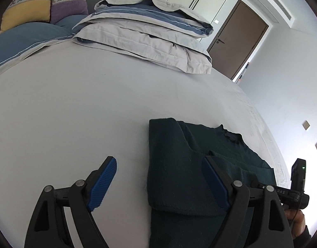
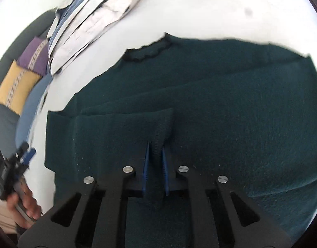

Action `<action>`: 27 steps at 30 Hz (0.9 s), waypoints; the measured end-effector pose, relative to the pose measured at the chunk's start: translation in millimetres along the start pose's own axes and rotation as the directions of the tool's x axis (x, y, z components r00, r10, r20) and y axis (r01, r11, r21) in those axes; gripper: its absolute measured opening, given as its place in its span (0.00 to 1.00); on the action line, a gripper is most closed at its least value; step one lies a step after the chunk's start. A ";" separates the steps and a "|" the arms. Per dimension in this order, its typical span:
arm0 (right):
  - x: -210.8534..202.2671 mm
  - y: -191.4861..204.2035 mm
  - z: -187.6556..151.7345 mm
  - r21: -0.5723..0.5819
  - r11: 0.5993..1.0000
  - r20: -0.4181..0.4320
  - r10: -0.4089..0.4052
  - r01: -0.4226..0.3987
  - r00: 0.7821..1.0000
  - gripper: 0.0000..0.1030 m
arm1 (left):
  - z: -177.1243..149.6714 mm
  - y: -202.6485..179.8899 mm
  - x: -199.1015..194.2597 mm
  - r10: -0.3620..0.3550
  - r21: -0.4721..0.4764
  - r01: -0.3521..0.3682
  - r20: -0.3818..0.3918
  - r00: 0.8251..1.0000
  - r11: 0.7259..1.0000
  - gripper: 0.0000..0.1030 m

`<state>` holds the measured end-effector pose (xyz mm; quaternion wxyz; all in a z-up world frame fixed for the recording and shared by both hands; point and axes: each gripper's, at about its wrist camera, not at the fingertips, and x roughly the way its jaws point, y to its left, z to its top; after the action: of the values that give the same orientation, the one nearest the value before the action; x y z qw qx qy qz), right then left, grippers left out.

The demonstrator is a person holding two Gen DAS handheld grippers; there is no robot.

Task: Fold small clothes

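A dark green knitted sweater (image 1: 175, 165) lies flat on the pale bed sheet (image 1: 75, 113), its frilled collar (image 2: 150, 50) towards the far side. One side panel is folded over the body. My left gripper (image 1: 158, 160) hangs open above the sweater's left edge, one blue pad over the sheet and the other over the knit, with nothing between them. In the right wrist view my right gripper (image 2: 156, 146) is shut on a raised fold of the sweater (image 2: 220, 103), which stands pinched up between the blue pads. A hand (image 2: 26, 204) holds the left gripper at the lower left.
A stack of folded grey and blue bedding (image 1: 148, 33) sits at the far end of the bed. Yellow (image 1: 24, 8) and purple (image 1: 68, 0) cushions and a blue pillow (image 1: 24, 39) lie at the back left. A brown door (image 1: 239, 39) and white wall stand beyond the bed's right edge.
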<state>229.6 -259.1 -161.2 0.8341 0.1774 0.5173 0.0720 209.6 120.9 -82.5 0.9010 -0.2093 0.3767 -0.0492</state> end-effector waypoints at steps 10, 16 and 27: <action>-48.3 -21.6 20.3 -0.017 0.999 0.096 -0.033 0.035 0.995 0.06 | 15.6 -5.4 42.8 0.072 0.025 -0.071 -0.070 0.995 0.997 0.83; -32.6 -48.9 13.9 -0.004 0.999 0.084 -0.038 0.038 0.996 0.06 | 22.6 -9.2 86.1 0.133 0.049 -0.127 -0.132 0.982 0.991 0.83; -19.9 -64.8 8.4 0.005 0.999 0.089 -0.048 0.048 0.995 0.06 | 39.9 -11.4 131.0 0.151 0.069 -0.141 -0.172 0.973 0.988 0.35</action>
<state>223.9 -327.1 -165.1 0.8575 0.1694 0.4838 0.0433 331.5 91.9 -139.0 0.8707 -0.1504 0.4682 -0.0118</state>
